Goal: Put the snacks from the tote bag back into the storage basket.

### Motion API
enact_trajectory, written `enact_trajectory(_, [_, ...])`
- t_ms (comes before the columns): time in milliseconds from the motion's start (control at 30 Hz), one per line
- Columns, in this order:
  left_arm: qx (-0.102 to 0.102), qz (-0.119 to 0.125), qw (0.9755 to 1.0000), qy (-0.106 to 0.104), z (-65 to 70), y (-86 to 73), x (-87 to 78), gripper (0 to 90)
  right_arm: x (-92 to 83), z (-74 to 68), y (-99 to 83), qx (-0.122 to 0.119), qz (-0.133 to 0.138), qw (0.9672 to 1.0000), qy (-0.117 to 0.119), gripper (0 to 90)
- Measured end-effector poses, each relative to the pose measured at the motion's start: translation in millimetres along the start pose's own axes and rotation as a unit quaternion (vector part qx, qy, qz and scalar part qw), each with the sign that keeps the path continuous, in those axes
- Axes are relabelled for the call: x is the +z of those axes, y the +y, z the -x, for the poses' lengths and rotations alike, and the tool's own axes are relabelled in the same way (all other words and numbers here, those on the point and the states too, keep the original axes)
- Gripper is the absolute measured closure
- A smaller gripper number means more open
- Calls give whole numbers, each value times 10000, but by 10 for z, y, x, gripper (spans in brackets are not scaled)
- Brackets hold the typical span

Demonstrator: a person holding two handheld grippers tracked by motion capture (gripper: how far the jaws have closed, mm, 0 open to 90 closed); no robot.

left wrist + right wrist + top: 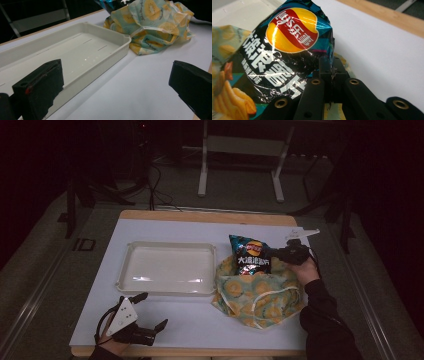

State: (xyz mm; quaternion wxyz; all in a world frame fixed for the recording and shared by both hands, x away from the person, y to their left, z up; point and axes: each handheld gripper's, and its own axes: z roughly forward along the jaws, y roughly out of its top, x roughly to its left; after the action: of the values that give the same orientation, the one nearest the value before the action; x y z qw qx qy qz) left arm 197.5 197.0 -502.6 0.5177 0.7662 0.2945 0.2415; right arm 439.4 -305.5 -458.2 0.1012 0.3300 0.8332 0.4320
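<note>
Step in hand, likely: take chip bag [251, 255] out of fruit-print cloth bag [257, 292], just right of white tray [131, 270]. Right gripper [332, 75] jaws pinched on chip bag edge. Left gripper [150, 312] jaws wide, nothing between, near tray front. Next move probably: lift chip bag clear of cloth, carry to tray.

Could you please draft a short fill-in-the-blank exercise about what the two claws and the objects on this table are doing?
1. The right claw is shut on the edge of the shiny dark ____ bag.
2. That bag sticks out of a cloth bag printed with yellow ____ slices.
3. The shallow white plastic tray holds ____.
4. The left claw hovers with its jaws ____.

Missing words: crisp; fruit; nothing; open
</note>
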Motion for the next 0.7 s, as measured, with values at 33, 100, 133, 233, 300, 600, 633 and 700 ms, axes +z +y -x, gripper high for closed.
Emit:
enact_trajectory(33, [3, -3, 10000, 6, 0, 0, 1, 2, -29, -6, 6, -6, 23, 10000, 5, 898])
enact_trajectory(100, [3, -5, 10000, 9, 1, 0, 2, 2, -93, -23, 17, -42, 102, 9999, -20, 898])
enact_trajectory(133, [3, -5, 10000, 9, 1, 0, 2, 2, -125, -29, 23, -55, 145, 9999, 3, 898])
enact_trajectory(233, [5, -5, 10000, 16, 3, 0, 4, 2, -224, -43, 45, -110, 238, 9997, -11, 898])
enact_trajectory(300, [8, -7, 10000, 15, 3, 1, 4, 2, -290, -58, 66, -158, 282, 9995, 6, 898])
enact_trajectory(600, [6, -7, 10000, 23, 6, 4, 4, 2, -615, -151, 232, -472, 566, 9972, 89, 899])
enact_trajectory(633, [6, -8, 10000, 25, 6, 4, 4, 2, -654, -165, 254, -510, 628, 9967, 95, 899])
enact_trajectory(700, [4, -9, 10000, 26, 7, 5, 5, 2, -728, -189, 304, -586, 690, 9959, 93, 899])
